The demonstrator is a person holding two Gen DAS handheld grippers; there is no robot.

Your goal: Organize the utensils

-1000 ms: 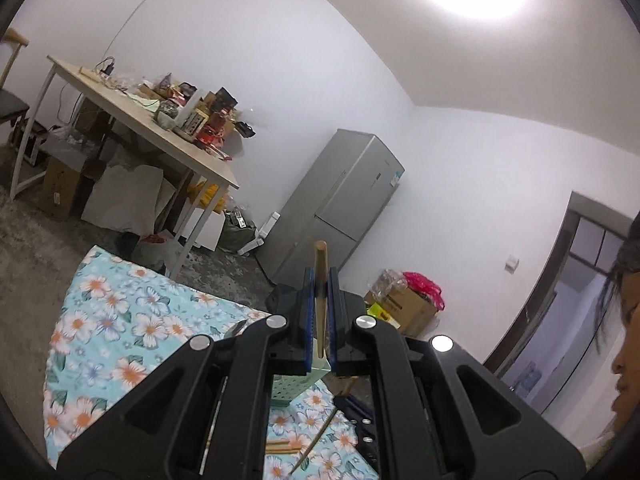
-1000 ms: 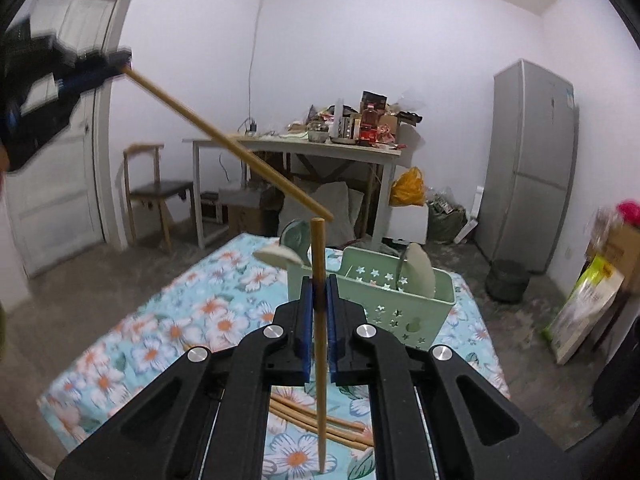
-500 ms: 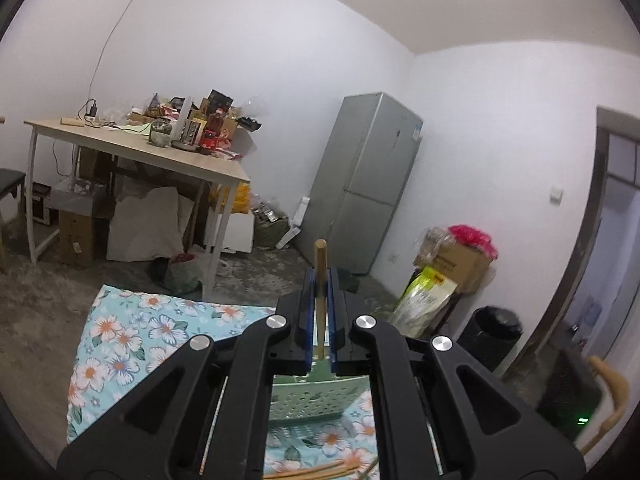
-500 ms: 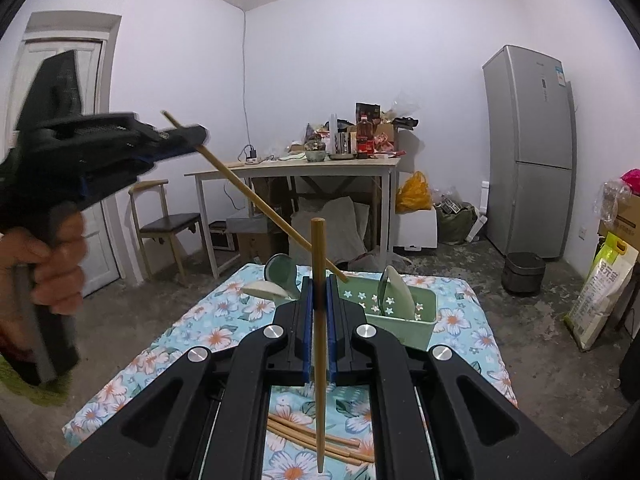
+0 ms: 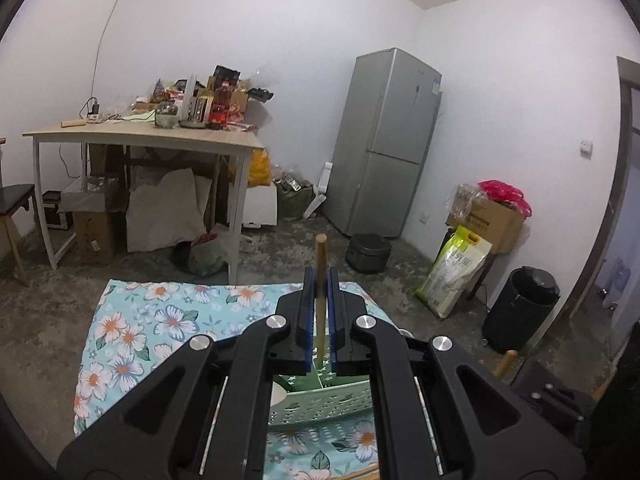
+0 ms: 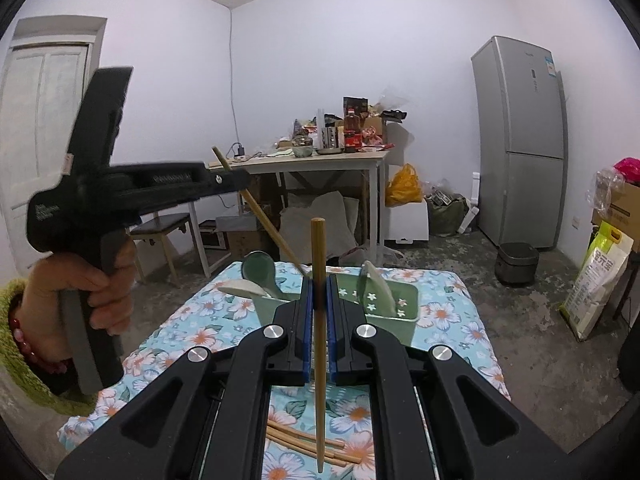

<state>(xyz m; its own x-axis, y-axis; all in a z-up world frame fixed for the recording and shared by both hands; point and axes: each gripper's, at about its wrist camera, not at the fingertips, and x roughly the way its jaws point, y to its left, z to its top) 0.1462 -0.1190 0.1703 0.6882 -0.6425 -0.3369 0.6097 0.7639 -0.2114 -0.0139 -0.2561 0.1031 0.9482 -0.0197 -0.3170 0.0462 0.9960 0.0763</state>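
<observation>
Showing both tools clamped on one chopstick apiece. The left tool (image 5: 319, 322) holds its chopstick (image 5: 320, 280) steeply tilted, lower tip already down at the green caddy (image 6: 372, 312) on the floral cloth (image 6: 192, 320); it is the nearer one. The right tool (image 6: 319, 330) grips an upright chopstick (image 6: 319, 340), caddy straight ahead. Spare chopsticks (image 6: 296, 440) lie on the cloth beneath; spoons (image 6: 260, 276) stand in the caddy.
</observation>
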